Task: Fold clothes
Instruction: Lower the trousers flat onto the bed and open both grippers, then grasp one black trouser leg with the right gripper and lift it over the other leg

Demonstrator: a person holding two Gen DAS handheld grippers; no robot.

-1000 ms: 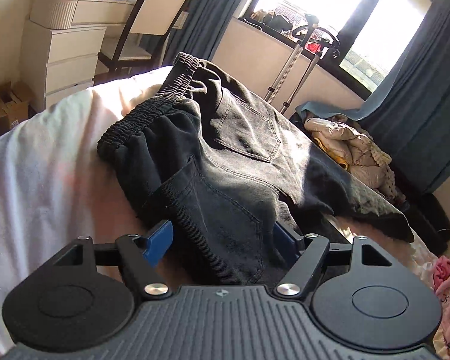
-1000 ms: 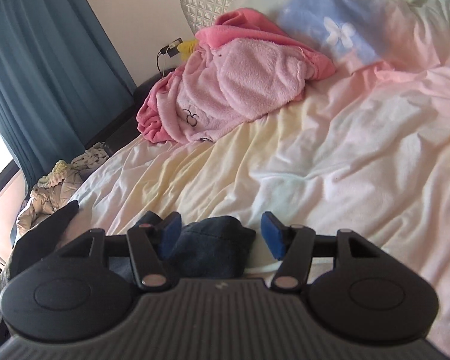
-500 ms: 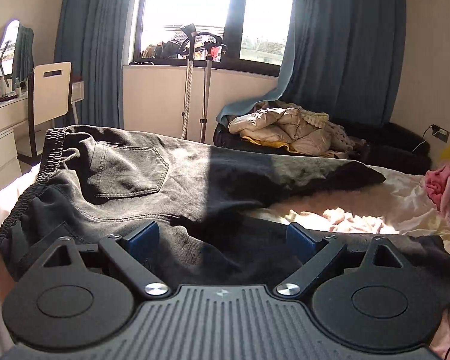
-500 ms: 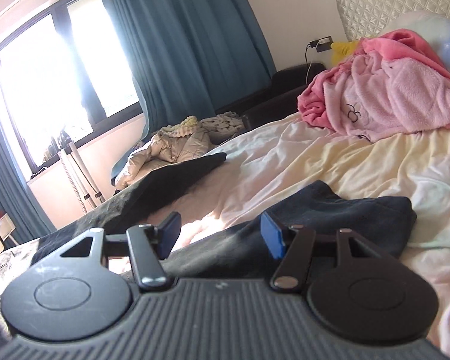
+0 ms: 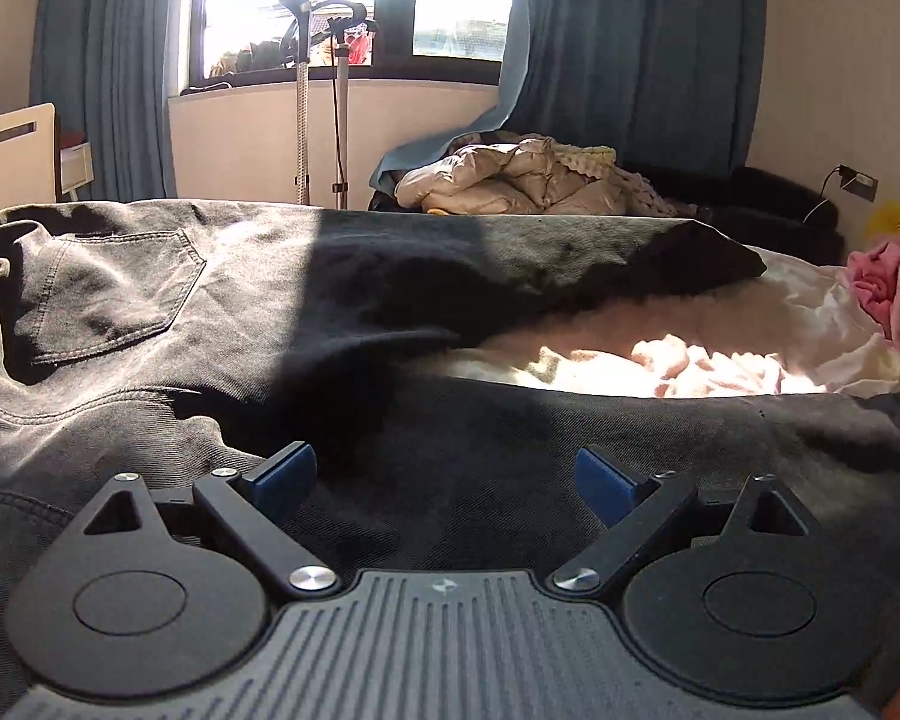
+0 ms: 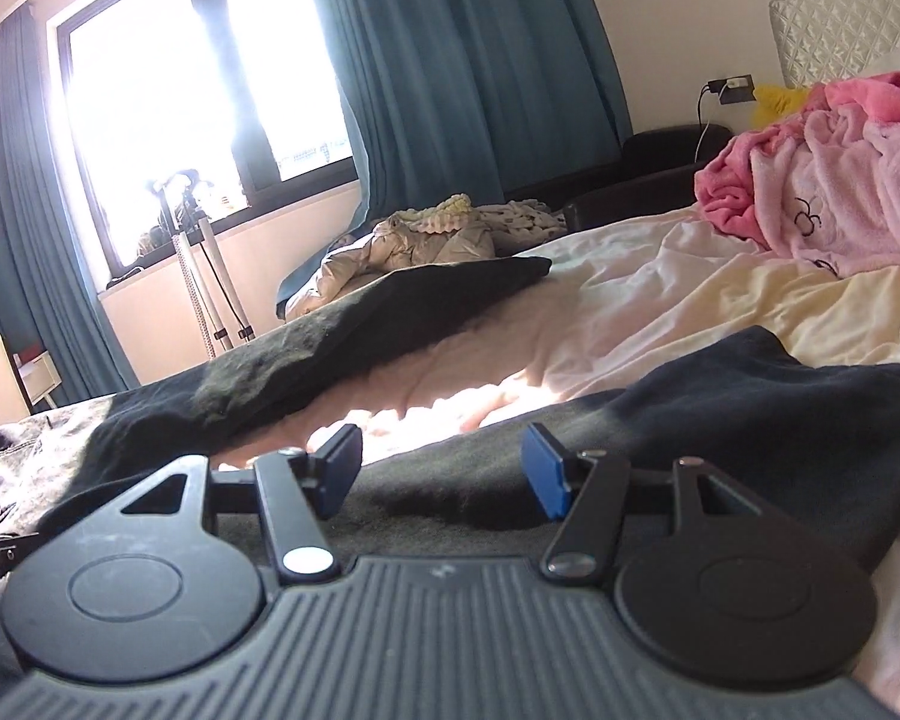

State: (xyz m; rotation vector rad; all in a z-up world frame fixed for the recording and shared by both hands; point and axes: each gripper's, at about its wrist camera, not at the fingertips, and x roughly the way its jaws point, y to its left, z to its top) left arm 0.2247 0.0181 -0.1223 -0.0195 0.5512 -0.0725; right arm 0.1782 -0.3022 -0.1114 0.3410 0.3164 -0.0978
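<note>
While the black trousers (image 5: 222, 324) lie spread across the bed (image 6: 720, 300), legs apart, the left hand-held gripper (image 5: 444, 474) sits low over the near leg, jaws wide and gripping nothing. The right hand-held gripper (image 6: 441, 468) likewise stands wide over that leg's hem end.

bare sunlit sheet (image 6: 570, 324) between the jeans (image 5: 150, 312) legs, pink robe (image 6: 840, 192) heaped beyond at right

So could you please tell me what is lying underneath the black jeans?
The black jeans lie spread on the pale bedsheet, which shows in the gap between the two legs. Anything else beneath the denim is covered and cannot be seen.
</note>
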